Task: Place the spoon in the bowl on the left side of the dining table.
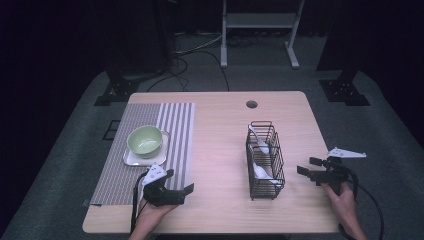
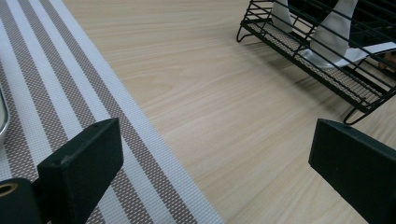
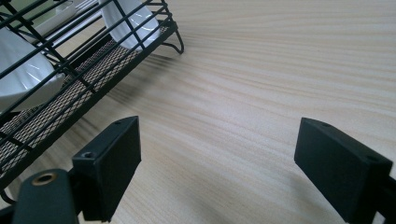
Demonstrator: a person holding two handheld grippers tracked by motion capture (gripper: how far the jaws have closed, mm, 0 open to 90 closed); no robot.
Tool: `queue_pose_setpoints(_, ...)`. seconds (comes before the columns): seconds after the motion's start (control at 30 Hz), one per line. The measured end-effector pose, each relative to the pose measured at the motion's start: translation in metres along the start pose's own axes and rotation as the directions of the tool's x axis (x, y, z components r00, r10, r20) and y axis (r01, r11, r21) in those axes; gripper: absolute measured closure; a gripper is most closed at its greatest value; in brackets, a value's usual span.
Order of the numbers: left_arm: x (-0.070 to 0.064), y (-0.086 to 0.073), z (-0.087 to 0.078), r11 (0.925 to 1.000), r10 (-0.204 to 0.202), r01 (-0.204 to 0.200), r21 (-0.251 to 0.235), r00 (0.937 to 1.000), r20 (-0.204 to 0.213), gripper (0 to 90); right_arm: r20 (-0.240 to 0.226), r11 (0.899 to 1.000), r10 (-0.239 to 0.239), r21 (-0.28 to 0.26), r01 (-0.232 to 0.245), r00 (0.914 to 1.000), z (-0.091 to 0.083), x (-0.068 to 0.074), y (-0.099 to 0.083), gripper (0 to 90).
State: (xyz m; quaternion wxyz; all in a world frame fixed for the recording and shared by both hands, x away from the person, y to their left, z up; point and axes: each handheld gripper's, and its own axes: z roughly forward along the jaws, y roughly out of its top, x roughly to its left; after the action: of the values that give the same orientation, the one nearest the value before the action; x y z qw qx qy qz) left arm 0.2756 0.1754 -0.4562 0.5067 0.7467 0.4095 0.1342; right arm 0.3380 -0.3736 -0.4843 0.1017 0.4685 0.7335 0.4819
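My left gripper (image 1: 172, 186) and right gripper (image 1: 311, 169) both sit released, jaws spread. The wire basket (image 1: 265, 160) holding white spoons (image 1: 259, 141) stands toward the table's right edge, long axis front-to-back, nearer my right gripper, I'd judge

A dim lab or studio: wooden table (image 1: 220, 125) on grey carpet (image 1: 385, 125), floor cables (image 1: 200, 47), equipment stands (image 1: 260, 30).

One bowl (image 1: 145, 139), two spoons (image 1: 260, 144), one basket (image 1: 265, 186)
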Motion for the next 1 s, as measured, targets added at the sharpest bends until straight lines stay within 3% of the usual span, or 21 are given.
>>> queue_pose_setpoints(0.23,-0.005,0.005,0.003,0.9998,0.016,-0.016,0.012,0.9998,0.012,2.0,-0.001,1.000,0.004,0.002,-0.004,1.0000,0.000,0.000,0.000,13.5)
queue_pose_setpoints(0.57,-0.014,0.013,0.010,0.9999,0.007,-0.008,0.010,0.9986,0.053,2.0,0.006,1.000,0.003,0.005,-0.003,1.0000,0.001,0.000,0.000,13.6)
queue_pose_setpoints(1.0,-0.037,0.033,0.021,0.9990,0.045,-0.045,0.005,0.9936,0.104,2.0,0.008,1.000,0.003,0.005,-0.004,1.0000,0.001,-0.001,0.000,13.6)
